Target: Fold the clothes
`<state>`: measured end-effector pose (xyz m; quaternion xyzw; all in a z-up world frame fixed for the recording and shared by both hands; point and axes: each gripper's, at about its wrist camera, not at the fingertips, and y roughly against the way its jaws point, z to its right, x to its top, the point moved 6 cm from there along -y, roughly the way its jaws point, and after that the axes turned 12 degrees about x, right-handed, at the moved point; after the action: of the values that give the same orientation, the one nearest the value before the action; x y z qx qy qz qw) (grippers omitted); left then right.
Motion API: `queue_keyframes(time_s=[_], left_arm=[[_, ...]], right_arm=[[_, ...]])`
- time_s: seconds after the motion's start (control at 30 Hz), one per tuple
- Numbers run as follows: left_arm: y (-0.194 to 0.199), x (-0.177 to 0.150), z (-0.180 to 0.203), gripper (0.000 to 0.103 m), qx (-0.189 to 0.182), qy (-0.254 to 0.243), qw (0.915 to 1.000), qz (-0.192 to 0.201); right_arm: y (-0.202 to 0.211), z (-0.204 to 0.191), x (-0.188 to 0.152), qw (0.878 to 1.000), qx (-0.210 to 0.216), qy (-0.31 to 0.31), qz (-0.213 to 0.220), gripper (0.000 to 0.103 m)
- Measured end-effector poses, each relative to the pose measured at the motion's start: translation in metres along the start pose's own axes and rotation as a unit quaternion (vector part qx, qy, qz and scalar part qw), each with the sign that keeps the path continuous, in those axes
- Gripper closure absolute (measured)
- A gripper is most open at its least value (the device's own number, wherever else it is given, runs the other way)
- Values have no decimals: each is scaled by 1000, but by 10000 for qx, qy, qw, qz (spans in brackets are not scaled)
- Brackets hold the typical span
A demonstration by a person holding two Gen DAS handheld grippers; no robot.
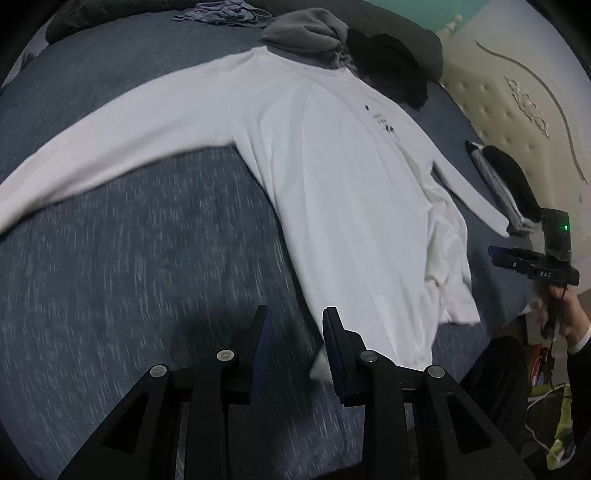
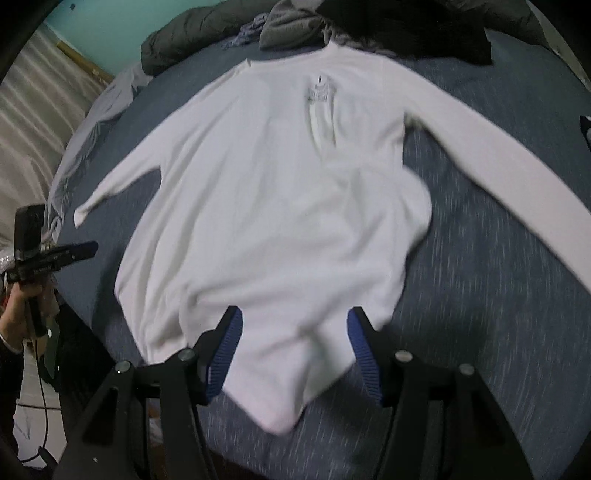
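A white long-sleeve shirt [image 1: 332, 177] lies spread face up on a blue-grey bed [image 1: 129, 258], sleeves stretched out to both sides. My left gripper [image 1: 296, 312] hovers open over the bed beside the shirt's side seam, with a corner of the hem just by its right finger. In the right wrist view the same shirt [image 2: 266, 206] fills the middle. My right gripper [image 2: 295, 314] stands wide open above the bottom hem, with cloth lying between and under its fingers but not clamped. A hand holds each gripper's handle at the bed's edge.
Grey [image 1: 303, 33] and black garments [image 1: 388, 62] are heaped past the collar. A folded stack [image 1: 506, 184] lies by the padded headboard [image 1: 517, 99]. A bluish garment [image 1: 221, 13] lies at the far edge. A dark duvet [image 2: 192, 33] and curtain [image 2: 29, 110] are at the left.
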<state>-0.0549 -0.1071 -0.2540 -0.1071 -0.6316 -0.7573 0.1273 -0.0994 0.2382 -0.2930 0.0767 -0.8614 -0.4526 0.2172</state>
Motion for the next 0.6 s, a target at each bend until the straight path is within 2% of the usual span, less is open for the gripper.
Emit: queue_keyframes(time_s=[0.23,0.6], left_arm=[[-11,-32,12,72,-67,46,9998,-202],[-30,-47,33,72,-85,-196,9994,-284]], right_arm=[[-4,-3,-49,9996,-54,-184,-210,43],[-5,9,-76,9979,-40,-609,-207,43]])
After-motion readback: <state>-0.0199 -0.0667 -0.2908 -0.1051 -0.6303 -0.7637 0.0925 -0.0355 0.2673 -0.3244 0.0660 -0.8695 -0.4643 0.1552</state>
